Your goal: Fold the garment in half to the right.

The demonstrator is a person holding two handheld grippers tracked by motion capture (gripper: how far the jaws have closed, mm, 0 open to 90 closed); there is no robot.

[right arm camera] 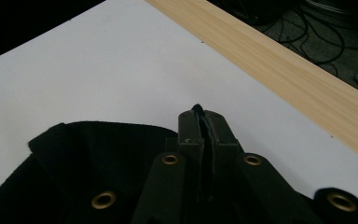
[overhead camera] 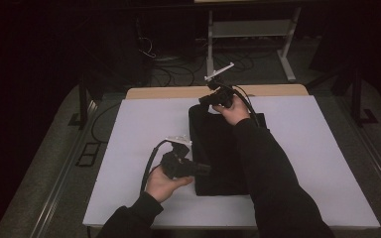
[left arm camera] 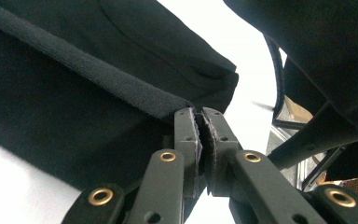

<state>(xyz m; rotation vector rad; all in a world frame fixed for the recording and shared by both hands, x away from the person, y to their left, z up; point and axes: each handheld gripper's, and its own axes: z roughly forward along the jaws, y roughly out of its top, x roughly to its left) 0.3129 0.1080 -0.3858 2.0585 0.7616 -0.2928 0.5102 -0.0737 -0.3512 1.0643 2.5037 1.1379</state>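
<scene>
While a black garment (overhead camera: pixel 217 153) lies folded on the white counter (overhead camera: pixel 139 129), we see its ribbed hem (thick and knitted) in the left gripper view, with no label or writing we can read. The left gripper (left arm camera: pixel 200 122) has its fingers clamped on the cloth's near edge; the right gripper (right arm camera: pixel 204 119) pinches the far edge, a sliver of fabric between the fingers.
</scene>
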